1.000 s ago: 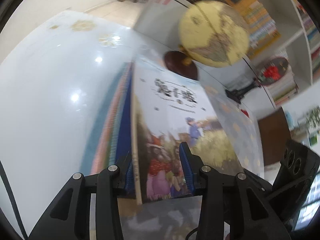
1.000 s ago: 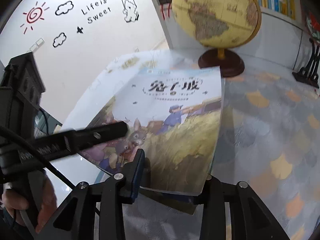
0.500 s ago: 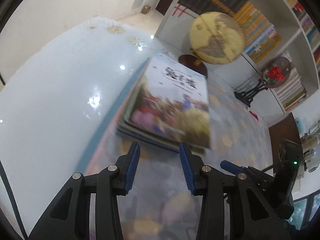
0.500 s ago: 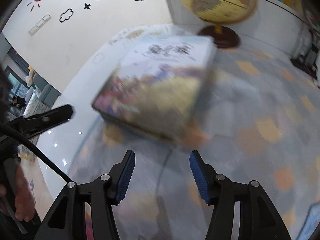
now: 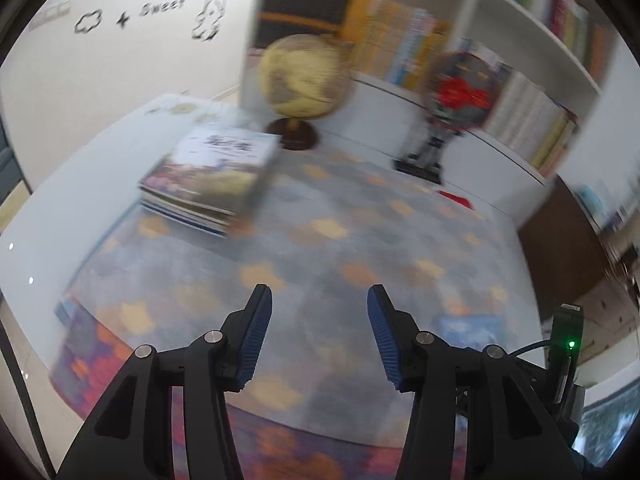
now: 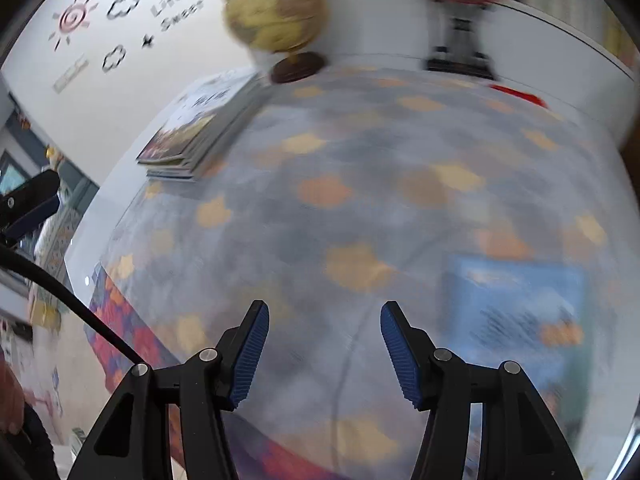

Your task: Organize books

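Blue-padded left gripper [image 5: 316, 332] and right gripper [image 6: 324, 352] are both off the rabbit picture book now; jaws have just been opening, nothing between them. Book tops the book stack [image 5: 208, 184] at far left of the desk [image 5: 360, 240], next to the globe [image 5: 304, 76]. Both pulled back vs 1 s ago. Drop-off done imo. Next candidate: blue book [image 6: 516, 300] lying near right gripper.
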`<act>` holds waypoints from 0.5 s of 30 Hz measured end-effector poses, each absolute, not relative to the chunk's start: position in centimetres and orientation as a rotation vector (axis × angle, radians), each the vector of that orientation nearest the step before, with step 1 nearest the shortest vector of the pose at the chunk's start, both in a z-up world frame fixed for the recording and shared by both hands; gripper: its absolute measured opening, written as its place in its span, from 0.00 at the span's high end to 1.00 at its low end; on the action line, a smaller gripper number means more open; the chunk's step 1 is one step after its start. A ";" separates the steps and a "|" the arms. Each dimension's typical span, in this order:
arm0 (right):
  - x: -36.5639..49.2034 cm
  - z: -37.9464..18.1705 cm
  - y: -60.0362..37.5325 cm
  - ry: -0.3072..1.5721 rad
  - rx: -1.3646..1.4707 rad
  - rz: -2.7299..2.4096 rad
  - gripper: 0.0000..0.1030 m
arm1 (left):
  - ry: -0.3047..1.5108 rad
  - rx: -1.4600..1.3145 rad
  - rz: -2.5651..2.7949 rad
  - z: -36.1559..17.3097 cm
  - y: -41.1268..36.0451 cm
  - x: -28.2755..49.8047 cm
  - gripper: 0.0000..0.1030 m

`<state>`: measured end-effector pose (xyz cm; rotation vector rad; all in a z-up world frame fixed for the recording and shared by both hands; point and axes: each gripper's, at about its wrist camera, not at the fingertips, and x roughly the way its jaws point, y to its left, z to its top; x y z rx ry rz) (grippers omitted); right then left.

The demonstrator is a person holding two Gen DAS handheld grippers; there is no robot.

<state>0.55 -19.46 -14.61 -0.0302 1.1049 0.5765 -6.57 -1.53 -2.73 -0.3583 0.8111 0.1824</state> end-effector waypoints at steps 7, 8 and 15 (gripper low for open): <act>-1.9 -12.9 -30.0 1.067 0.028 0.485 0.44 | 0.839 -0.334 0.077 -2.2 -12.0 -7.6 0.54; -2.0 -12.6 -30.9 1.057 0.033 0.470 0.44 | 0.844 -0.324 0.070 -2.0 -13.1 -7.8 0.53; -2.9 -12.0 -33.4 1.016 -0.069 0.314 0.14 | 0.865 -0.257 0.005 -2.6 -17.5 -7.8 0.27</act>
